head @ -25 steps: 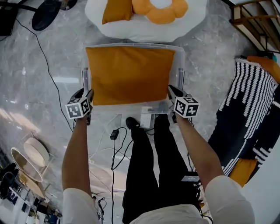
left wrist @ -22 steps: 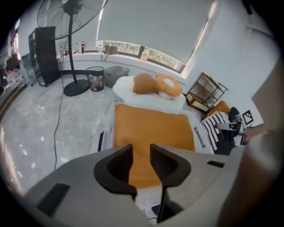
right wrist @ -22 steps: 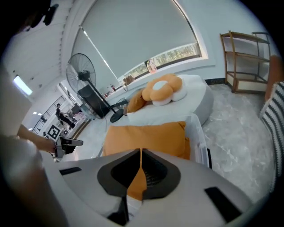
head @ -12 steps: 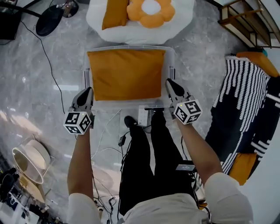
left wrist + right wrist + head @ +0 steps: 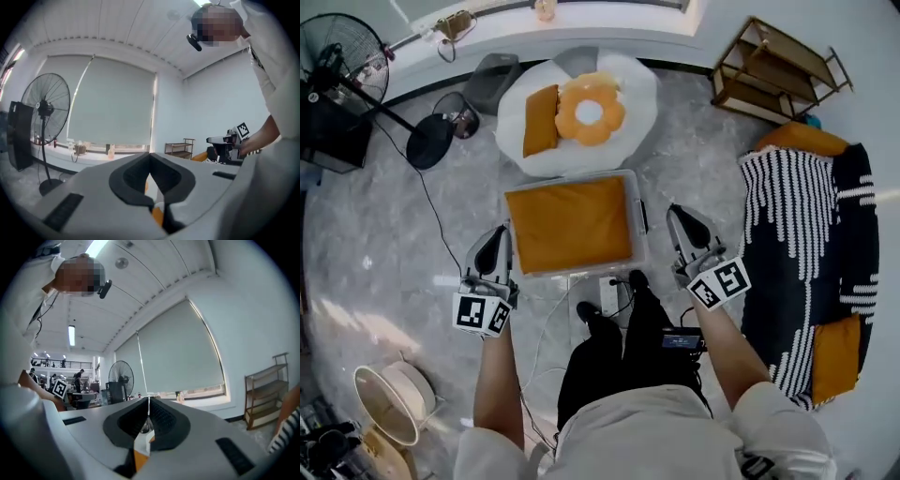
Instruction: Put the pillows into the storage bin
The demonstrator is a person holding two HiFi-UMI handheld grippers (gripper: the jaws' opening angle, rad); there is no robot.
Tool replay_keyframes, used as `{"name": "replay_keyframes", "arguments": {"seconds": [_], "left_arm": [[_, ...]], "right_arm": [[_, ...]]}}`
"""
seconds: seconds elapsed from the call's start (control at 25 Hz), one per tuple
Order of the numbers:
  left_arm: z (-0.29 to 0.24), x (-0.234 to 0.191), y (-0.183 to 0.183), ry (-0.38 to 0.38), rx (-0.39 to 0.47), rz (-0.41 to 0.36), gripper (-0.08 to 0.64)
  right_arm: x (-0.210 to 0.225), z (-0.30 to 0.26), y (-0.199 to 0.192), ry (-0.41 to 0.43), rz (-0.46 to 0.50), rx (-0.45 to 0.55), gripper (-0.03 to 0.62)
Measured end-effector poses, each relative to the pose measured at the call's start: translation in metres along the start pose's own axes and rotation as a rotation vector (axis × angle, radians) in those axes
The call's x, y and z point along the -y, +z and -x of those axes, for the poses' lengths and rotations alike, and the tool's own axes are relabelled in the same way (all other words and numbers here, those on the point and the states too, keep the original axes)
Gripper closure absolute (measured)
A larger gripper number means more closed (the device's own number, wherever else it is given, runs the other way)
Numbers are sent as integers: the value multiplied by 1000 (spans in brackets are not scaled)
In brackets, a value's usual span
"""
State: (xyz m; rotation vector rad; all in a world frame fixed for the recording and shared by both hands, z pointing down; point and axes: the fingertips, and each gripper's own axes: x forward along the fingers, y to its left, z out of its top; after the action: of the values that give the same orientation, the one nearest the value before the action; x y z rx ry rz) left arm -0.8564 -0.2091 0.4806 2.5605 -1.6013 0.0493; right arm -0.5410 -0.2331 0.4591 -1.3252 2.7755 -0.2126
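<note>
Left hand-held gripper (image 5: 494, 246) and right hand-held gripper (image 5: 687, 225) — both closed, empty — flank the storage bin (image 5: 639, 234), large orange pillow (image 5: 570, 225) inside. At upper centre, the small orange pillow (image 5: 541, 120) lies lengthwise up-frame, nearer the left; the flower pillow (image 5: 589, 112) lies just beside it.

We saw bright, even room light, soft glare on the glossy floor (image 5: 384, 234), fisheye bending, dark vignetted corners.

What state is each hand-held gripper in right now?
Left hand-held gripper: closed, empty.
Right hand-held gripper: closed, empty.
</note>
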Motion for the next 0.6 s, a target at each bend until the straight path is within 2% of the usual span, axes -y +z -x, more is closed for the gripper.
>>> {"name": "replay_keyframes", "arguments": {"seconds": [0.12, 0.28, 0.44, 0.6], "left_arm": [[9, 38, 56, -62, 38, -19, 552], [4, 105, 91, -184, 35, -37, 552], [-9, 182, 121, -288, 80, -63, 552], [-33, 287, 153, -417, 131, -66, 551]], "right_arm": [[-2, 44, 69, -31, 110, 56, 561], [11, 117, 138, -100, 252, 62, 560], [38, 207, 187, -214, 274, 164, 560], [74, 320, 217, -360, 262, 208, 560]]}}
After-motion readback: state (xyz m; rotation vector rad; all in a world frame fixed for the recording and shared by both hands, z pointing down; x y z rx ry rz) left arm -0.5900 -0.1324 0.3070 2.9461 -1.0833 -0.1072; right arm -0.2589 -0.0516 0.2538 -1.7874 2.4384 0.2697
